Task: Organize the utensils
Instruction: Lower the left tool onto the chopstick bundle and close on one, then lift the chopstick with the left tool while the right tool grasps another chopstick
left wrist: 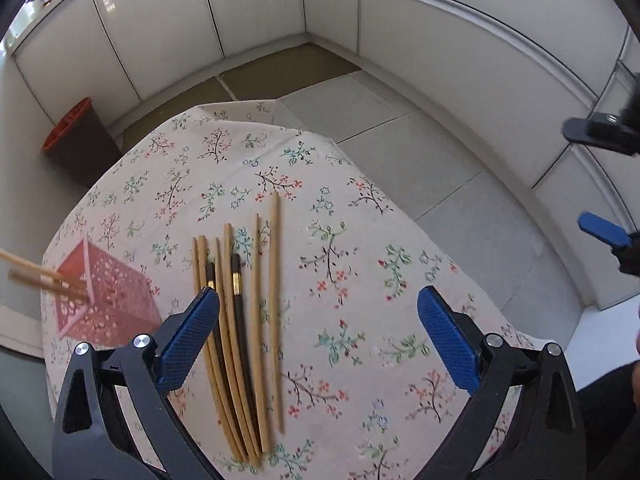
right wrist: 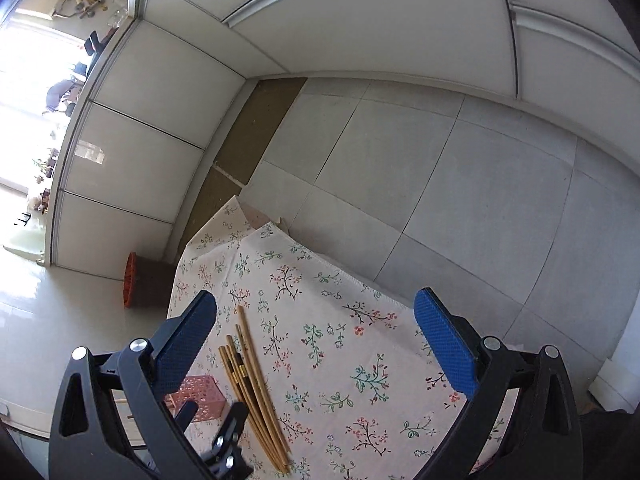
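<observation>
Far left in the left wrist view, the pink perforated basket (left wrist: pixel 106 300) sits on the floral tablecloth (left wrist: pixel 360 264), blurry, with a few chopsticks (left wrist: pixel 44 280) sticking out of it and running off the frame edge, so no idea how many. In the right wrist view most of that basket is hidden behind the right claw's left finger.

Just right of the basket is the loose bundle of chopsticks (left wrist: pixel 240 320) lying flat on the cloth, mostly light wood plus a couple of dark ones with gold bands. Their near ends smear together, so an exact count is hard. The left gripper (left wrist: pixel 318 344) hangs over the cloth with jaws wide and nothing in them; the bundle sits right by its left finger, near ends tucked under it.

The right gripper (right wrist: pixel 316 344) is spread wide too and empty, with the bundle down at its left finger and the left claw's tips poking in beside it.
</observation>
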Demonstrator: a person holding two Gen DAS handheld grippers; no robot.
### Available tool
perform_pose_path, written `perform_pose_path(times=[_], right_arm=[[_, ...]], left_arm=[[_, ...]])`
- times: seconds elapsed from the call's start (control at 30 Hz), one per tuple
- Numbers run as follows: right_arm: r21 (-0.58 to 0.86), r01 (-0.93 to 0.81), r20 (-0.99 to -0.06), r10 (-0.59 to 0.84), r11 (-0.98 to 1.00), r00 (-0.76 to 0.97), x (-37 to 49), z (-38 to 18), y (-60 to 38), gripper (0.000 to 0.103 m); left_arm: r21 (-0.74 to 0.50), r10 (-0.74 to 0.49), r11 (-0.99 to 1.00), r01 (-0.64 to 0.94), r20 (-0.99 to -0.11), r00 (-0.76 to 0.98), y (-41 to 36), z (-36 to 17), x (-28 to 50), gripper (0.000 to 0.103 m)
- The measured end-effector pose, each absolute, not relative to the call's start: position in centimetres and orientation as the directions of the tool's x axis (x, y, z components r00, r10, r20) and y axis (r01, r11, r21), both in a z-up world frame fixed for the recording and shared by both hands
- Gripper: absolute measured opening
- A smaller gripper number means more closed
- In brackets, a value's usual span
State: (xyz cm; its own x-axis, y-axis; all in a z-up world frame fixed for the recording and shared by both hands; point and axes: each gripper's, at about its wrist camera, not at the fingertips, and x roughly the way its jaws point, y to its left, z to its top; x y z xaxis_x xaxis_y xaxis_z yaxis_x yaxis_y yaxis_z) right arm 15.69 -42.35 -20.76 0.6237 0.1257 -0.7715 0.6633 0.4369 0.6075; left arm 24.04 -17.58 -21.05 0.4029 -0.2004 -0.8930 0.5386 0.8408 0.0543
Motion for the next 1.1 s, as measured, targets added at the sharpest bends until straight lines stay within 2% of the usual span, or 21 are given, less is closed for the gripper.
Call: perform_pose_path(times=[0.03, 0.1, 0.23, 0.3, 0.4, 0.6, 0.8, 0.83, 0.87, 0.97, 1.1], right_arm=[[0.614, 0.661, -0.77, 0.143, 0.431, 0.622, 15.9, -20.9, -42.3, 0.096], [0.624, 0.649, -0.767, 0.181, 0.435, 0.616, 16.4, -21.1, -42.0, 0.096], [0.624, 0.608, -0.763, 0.213, 0.491, 0.611, 17.4, -20.6, -40.9, 0.096], [0.617, 0.59, -0.763, 0.213, 0.521, 0.61, 17.8, -20.2, -40.4, 0.096], [0.618, 0.581, -0.764, 0.233, 0.529, 0.601, 18.2, -20.4, -40.5, 0.096], [0.629, 0.589, -0.766, 0.275, 0.507, 0.581, 18.6, -21.3, -40.7, 0.096], [0.615, 0.583, -0.775, 0.272, 0.531, 0.57, 18.8, -21.3, -40.2, 0.096], [0.608, 0.584, -0.78, 0.266, 0.538, 0.567, 18.9, -21.3, -40.1, 0.096], [0.6, 0.585, -0.785, 0.258, 0.546, 0.564, 19.0, -21.3, -40.1, 0.096], [0.561, 0.59, -0.807, 0.226, 0.58, 0.546, 19.5, -21.4, -39.7, 0.096], [0.49, 0.585, -0.847, 0.193, 0.646, 0.496, 21.3, -22.1, -38.7, 0.096]], left_arm=[[0.051, -0.188, 0.842, 0.536, -0.906, 0.38, -18.1, -21.6, 25.3, 0.087], [0.041, -0.152, 0.85, 0.525, -0.935, 0.319, -18.9, -22.6, 28.1, 0.074], [0.103, -0.044, 0.867, 0.488, -0.959, 0.28, -19.8, -23.8, 33.1, 0.06], [0.13, 0.001, 0.875, 0.466, -0.964, 0.267, -19.5, -24.5, 35.0, 0.04], [0.123, 0.028, 0.887, 0.445, -0.976, 0.214, -19.0, -26.0, 36.9, 0.021], [0.042, -0.01, 0.912, 0.408, -0.992, 0.123, -17.6, -28.2, 38.5, 0.016], [0.027, -0.012, 0.917, 0.397, -0.995, 0.097, -17.0, -29.8, 38.7, 0.013], [0.024, -0.016, 0.918, 0.396, -0.995, 0.099, -16.9, -29.9, 38.7, 0.012], [0.028, -0.014, 0.917, 0.397, -0.995, 0.102, -16.8, -30.0, 38.5, 0.005], [0.047, -0.01, 0.912, 0.407, -0.991, 0.136, -16.7, -30.1, 37.6, 0.004], [-0.001, -0.069, 0.928, 0.373, -0.983, 0.169, -15.2, -29.5, 35.9, 0.004]])
